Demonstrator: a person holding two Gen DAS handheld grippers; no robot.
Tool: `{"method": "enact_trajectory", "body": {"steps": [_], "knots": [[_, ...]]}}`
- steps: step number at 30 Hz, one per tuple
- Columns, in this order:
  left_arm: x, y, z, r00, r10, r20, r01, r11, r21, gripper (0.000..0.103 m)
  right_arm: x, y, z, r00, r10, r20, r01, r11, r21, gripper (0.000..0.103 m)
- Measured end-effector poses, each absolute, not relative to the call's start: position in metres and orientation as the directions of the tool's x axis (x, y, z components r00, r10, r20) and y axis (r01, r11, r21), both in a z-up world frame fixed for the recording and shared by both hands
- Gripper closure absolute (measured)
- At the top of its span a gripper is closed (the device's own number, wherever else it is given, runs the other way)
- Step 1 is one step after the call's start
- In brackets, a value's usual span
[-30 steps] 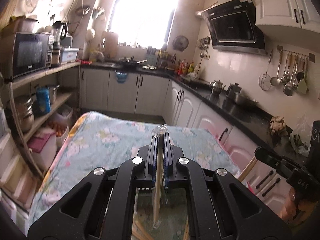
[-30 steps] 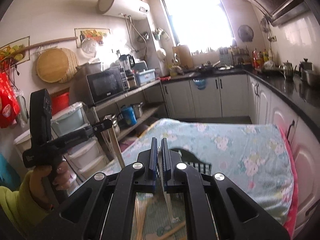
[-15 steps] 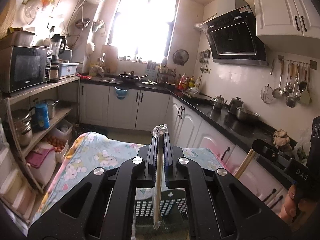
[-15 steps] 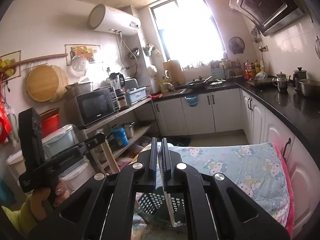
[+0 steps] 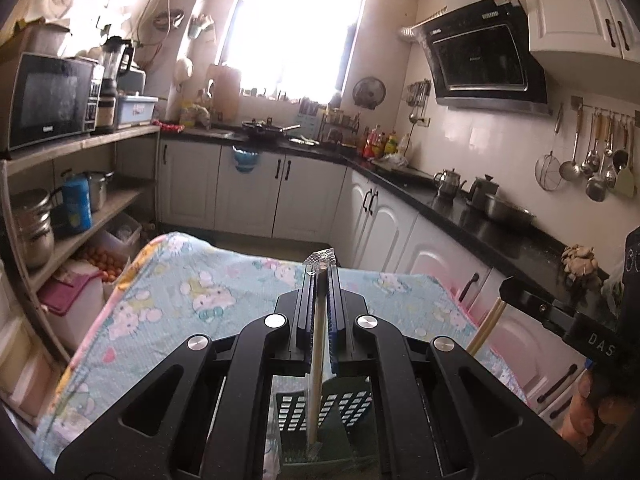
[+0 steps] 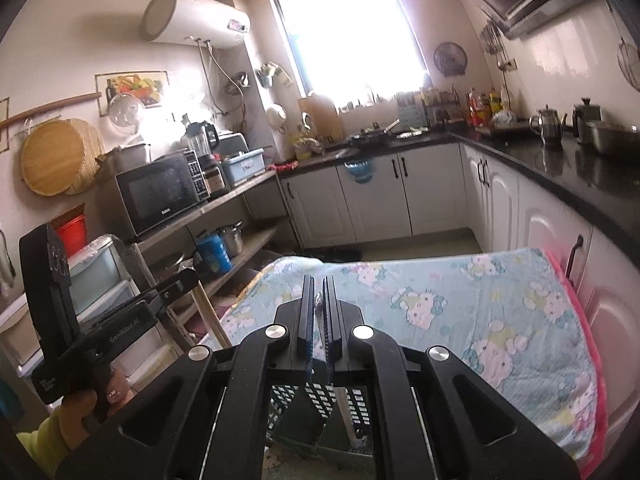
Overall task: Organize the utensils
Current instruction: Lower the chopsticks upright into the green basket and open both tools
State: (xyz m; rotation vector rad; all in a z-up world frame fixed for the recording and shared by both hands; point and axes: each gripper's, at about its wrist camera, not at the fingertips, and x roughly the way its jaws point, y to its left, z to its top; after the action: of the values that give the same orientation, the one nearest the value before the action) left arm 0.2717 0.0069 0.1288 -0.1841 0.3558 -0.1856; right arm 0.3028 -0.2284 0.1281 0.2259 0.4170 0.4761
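Observation:
My left gripper (image 5: 319, 276) is shut on a pair of wooden chopsticks (image 5: 315, 364) in a clear plastic wrapper. They hang down between the fingers, over a dark perforated basket (image 5: 352, 404). My right gripper (image 6: 319, 284) is shut on another wrapped pair of chopsticks (image 6: 345, 408), whose pale lower end reaches down into the same basket (image 6: 296, 400). In the left wrist view the right gripper (image 5: 505, 290) shows at the right edge with its wooden chopsticks (image 5: 485, 330). In the right wrist view the left gripper (image 6: 191, 278) shows at the left with its chopsticks (image 6: 208, 312).
The basket stands on a table under a light-blue cartoon-print cloth (image 5: 192, 304). An open shelf with a microwave (image 6: 160, 198) and pots lies to the left. White cabinets under a black counter (image 5: 480, 220) run along the right. A hand (image 6: 108, 396) holds the left gripper's grip.
Both grippers have moved forward and down with their chopsticks still clamped. The basket, unseen a second ago, now lies directly under both sets of fingers.

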Motion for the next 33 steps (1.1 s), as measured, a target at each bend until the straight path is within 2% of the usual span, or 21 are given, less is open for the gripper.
{"method": "enact_trajectory", "body": {"steps": [14,22,33], "knots": [[0.274,0.013,0.087,0.888,-0.221,-0.403,0.144,0.966,-0.214,0.102,0.315,-0.22,0.089,0.781,0.495,-0.38,-0.373,0.859,0.352,0.098],[0.264,0.017,0.08,0.89,-0.203,-0.407,0.126,0.97,-0.207,0.101,0.309,-0.227,0.076,0.774,0.487,-0.403,-0.355,0.863,0.361,0.097],[0.254,0.031,0.072,0.883,-0.177,-0.435,0.08,0.969,-0.233,0.083,0.301,-0.25,0.069,0.79,0.447,-0.419,-0.294,0.877,0.381,0.095]]}}
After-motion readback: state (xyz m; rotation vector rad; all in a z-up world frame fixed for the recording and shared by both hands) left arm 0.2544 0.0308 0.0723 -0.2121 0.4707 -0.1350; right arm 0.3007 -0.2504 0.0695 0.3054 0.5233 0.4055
